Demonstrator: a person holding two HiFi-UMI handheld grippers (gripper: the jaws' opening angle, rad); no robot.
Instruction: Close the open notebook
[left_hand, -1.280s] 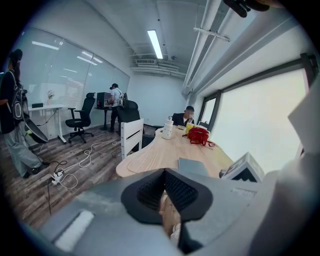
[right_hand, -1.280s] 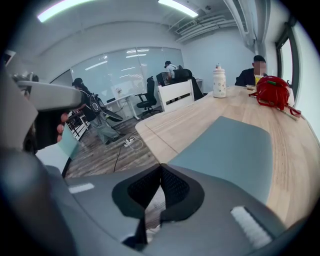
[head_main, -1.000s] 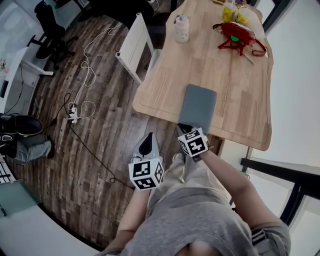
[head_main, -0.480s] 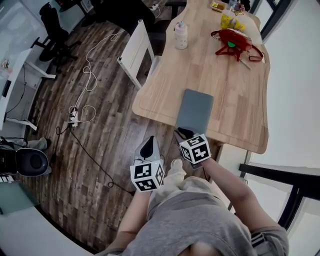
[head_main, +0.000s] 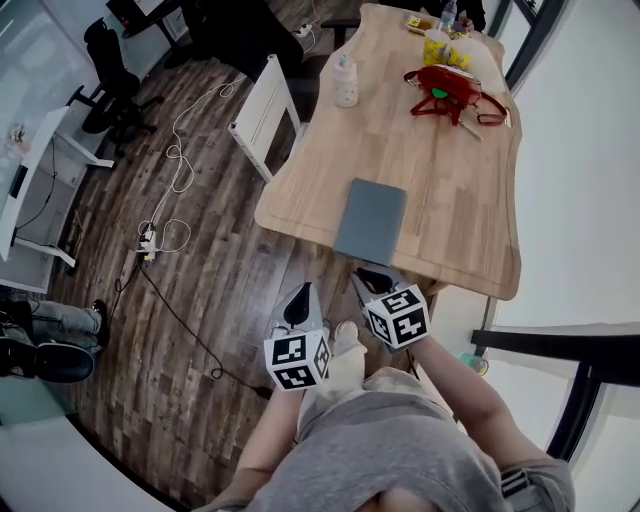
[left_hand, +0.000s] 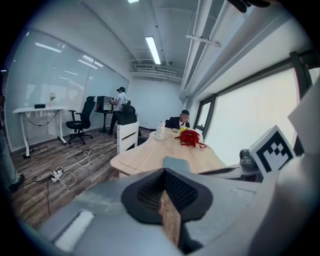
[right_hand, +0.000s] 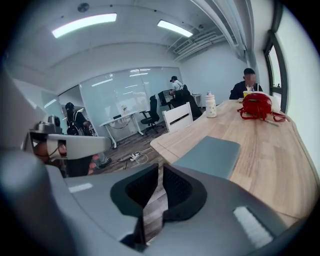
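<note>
Grey-green notebook (head_main: 371, 220) lies shut near the table's (head_main: 450, 200) front edge (job looks done). Best to draw both tools clear without nudging it. Left gripper (head_main: 303, 290) jaws meet, empty; right gripper (head_main: 366, 275) jaws, just closing, stand a slit apart, empty. No readable writing.

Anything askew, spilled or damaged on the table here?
Nothing stands out. The grey notebook lies closed and flat near the front edge of the table, fully on the wood; the red bag and bottle stand at the far end.
</note>
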